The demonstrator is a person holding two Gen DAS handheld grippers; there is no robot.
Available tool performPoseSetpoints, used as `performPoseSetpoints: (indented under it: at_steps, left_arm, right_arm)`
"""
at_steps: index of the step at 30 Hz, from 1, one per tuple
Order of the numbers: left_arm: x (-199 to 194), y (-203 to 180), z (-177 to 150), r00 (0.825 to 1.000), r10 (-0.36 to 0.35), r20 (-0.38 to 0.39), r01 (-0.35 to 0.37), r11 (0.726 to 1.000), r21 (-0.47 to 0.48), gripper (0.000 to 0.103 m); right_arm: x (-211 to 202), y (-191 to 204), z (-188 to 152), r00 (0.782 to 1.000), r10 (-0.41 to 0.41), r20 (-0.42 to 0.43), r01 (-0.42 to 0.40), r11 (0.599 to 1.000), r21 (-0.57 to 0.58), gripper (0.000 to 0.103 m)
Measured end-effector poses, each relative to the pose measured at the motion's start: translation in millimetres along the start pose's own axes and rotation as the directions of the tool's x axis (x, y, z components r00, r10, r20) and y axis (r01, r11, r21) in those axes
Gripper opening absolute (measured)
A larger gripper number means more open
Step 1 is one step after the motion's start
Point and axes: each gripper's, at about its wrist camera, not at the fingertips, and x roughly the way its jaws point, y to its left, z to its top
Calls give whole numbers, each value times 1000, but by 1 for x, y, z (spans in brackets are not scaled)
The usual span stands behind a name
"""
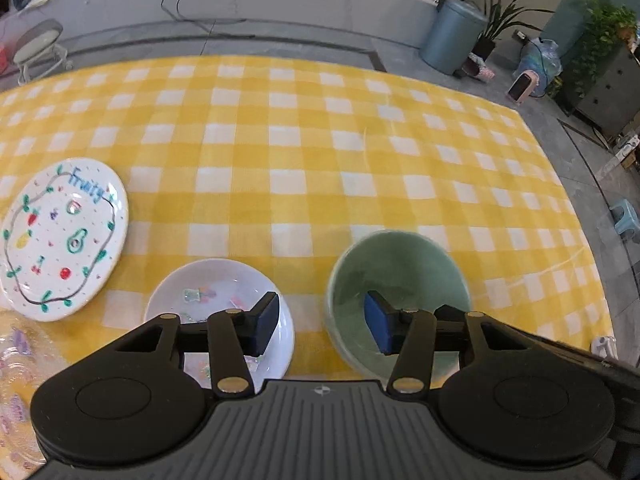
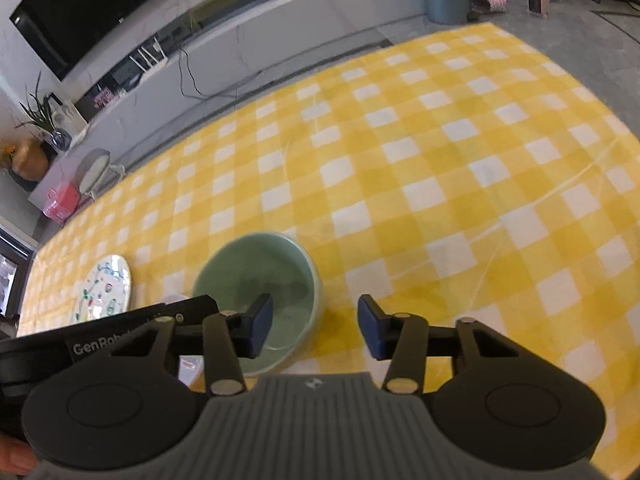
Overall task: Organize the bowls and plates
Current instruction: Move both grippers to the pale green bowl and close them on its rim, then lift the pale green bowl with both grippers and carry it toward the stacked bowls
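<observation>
Covering the whole table, a yellow-and-white checked cloth [image 1: 304,152] carries all the crockery near its front edge. Largest is the painted plate [image 1: 64,236] at about nine o'clock in the left wrist view, with "Fruits" lettered in blue above small fruit drawings. Next comes the green bowl [image 1: 396,280] at four o'clock, deep, glazed and likely heavy and slippery; I would take it by the rim, one pad inside and one outside. Just beside it at seven o'clock lies the shallow white dish [image 1: 218,300], thin and chippable, best pinched at its edge. A clear patterned glass plate [image 1: 16,364] peeks in at eight o'clock.

Hovering over the gap between dish and bowl, the left gripper [image 1: 322,322] stands open and empty. Likewise the right gripper [image 2: 316,330] is parted, holding nothing, its left pad over the bowl's rim. "GenRob", cut off, shows on the left tool's body.
</observation>
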Motion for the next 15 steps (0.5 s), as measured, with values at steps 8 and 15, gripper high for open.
performPoseSetpoints:
  at_steps: [8, 15]
  left_arm:
    - [19, 4, 3, 997, -43, -62, 41, 998, -39, 28]
    - [22, 1, 0, 997, -20, -75, 18, 1000, -25, 11]
  right_arm:
    - [20, -10, -1, 999, 23, -40, -21, 999, 45, 28]
    - [26, -13, -1, 995, 77, -63, -70, 992, 107, 15]
